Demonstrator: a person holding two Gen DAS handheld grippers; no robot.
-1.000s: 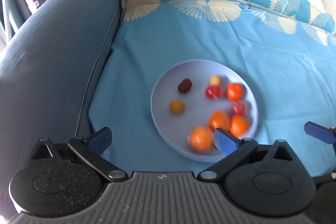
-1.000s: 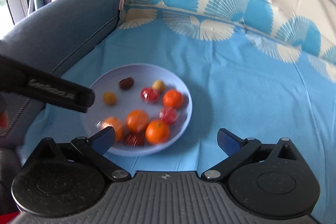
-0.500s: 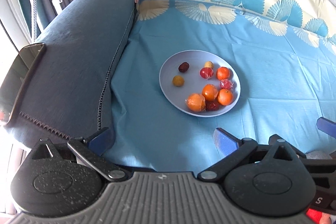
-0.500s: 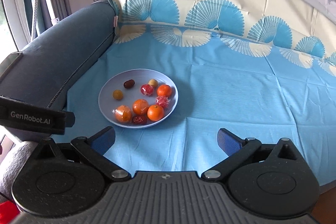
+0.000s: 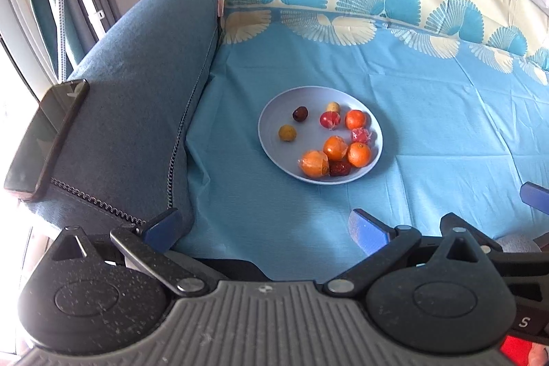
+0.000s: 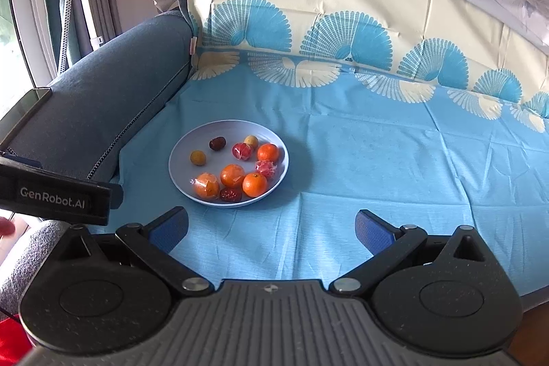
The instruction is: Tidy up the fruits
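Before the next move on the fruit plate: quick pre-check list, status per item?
1. Left gripper open and holding nothing: ok.
2. Right gripper open and holding nothing: ok.
3. Plate flat on the blue cloth, fully in view: ok.
4. All fruit on the plate, none on the cloth: ok.
5. Isolated targets available: yellow fruit and dark date sit apart from the rest: ok. The oranges are clustered and touching: not ok for a clean pick.
6. Destination container for sorted fruit: none in view, cannot tell.
7. Phone on the armrest near the left side: watch clearance, cannot tell.
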